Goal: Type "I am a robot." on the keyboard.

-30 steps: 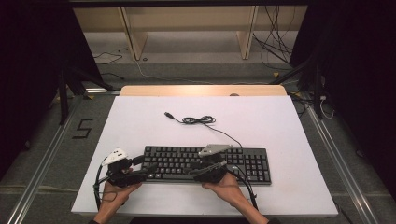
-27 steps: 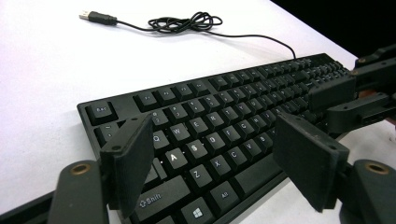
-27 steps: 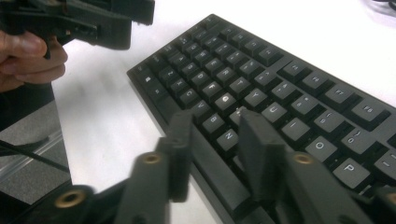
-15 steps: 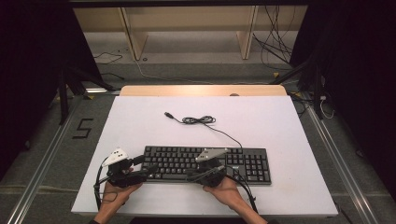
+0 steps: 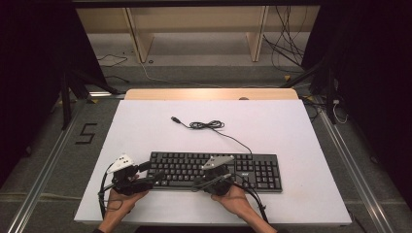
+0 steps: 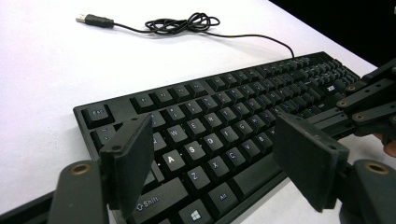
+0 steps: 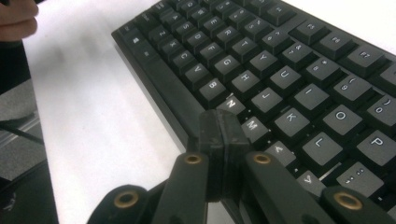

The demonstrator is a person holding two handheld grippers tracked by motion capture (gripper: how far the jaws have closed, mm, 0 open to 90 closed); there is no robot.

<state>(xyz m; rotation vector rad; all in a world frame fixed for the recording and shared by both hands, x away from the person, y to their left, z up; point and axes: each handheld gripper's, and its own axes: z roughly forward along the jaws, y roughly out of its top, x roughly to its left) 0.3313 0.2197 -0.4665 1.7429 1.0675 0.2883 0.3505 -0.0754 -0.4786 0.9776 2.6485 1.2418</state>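
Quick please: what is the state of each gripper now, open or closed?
Left gripper: open, holding nothing, above the keyboard.
Right gripper: just closed, fingers together, nothing between them.

A matt black plastic keyboard (image 5: 216, 171) with printed white legends is seen on a smooth, matt white table (image 5: 291, 126), its thin black cable (image 5: 209, 125) rubber-sheathed and tipped with a bright metal plug, while the gripper pads (image 6: 130, 154) look like dull, slightly grainy black plastic with brass-coloured rivets.
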